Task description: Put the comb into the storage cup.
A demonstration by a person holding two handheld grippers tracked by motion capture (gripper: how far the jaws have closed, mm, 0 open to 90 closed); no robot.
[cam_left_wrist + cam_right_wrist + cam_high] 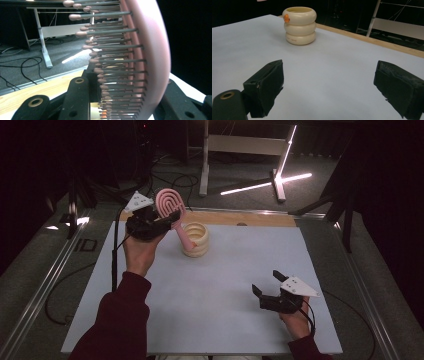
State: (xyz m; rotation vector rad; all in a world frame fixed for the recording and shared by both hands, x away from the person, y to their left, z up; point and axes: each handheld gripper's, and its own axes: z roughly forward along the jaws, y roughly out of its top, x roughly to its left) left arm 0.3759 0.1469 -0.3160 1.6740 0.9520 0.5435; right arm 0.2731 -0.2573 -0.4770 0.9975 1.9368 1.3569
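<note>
The pink hairbrush (170,206) is up off the table, clamped in the left gripper (165,220) at the far left, its handle slanting down toward the cream ringed holder (195,239) just right of it (apparently not yet inside). Lowering it in looks like what remains. The right gripper (267,295) waits near right, jaws apart, empty

You've got a pale table (210,290) with a wood strip along its far edge. One cream ribbed cup (195,239) stands on it, just beside your left gripper (172,217).
</note>
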